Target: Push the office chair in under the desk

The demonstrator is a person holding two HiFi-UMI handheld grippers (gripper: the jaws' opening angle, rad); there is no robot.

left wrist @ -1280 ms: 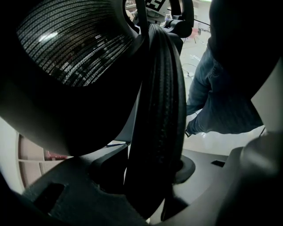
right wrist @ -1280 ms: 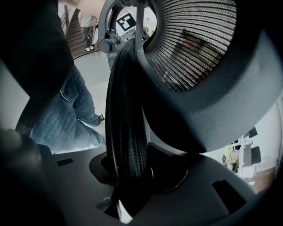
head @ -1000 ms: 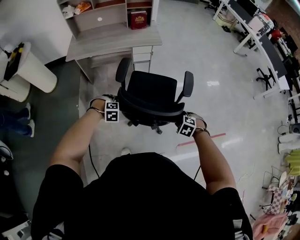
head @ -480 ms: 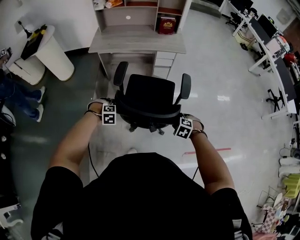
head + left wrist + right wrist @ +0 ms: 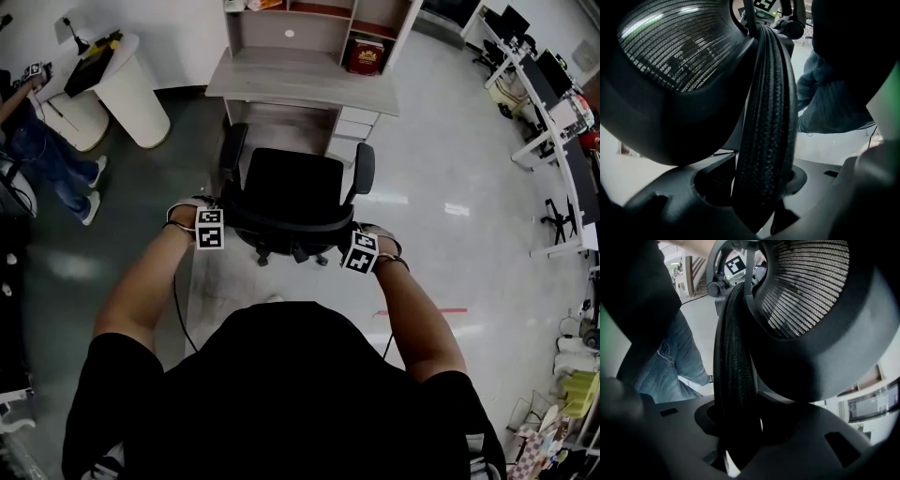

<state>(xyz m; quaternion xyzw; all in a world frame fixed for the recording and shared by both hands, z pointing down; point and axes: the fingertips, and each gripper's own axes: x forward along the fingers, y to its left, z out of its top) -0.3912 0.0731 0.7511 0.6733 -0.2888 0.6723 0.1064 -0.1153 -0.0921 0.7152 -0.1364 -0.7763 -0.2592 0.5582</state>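
A black office chair (image 5: 286, 187) stands on the floor just in front of a grey desk (image 5: 300, 86), its seat facing the desk opening. My left gripper (image 5: 225, 223) is shut on the left edge of the backrest. My right gripper (image 5: 343, 242) is shut on the right edge. In the left gripper view the textured backrest rim (image 5: 764, 122) runs down between the jaws of the left gripper (image 5: 759, 201). The right gripper view shows the same backrest rim (image 5: 733, 376) clamped in the right gripper (image 5: 736, 446), with the mesh headrest (image 5: 806, 291) above.
A drawer unit (image 5: 352, 127) sits under the desk's right side, and shelves with a red book (image 5: 366, 54) stand on top. A white round stand (image 5: 127, 89) and a person in jeans (image 5: 47, 159) are at the left. More desks (image 5: 553, 122) line the right.
The chair has rolled forward and to the left towards the desk, with both grippers still holding its backrest. The desk now lies straight ahead of the chair.
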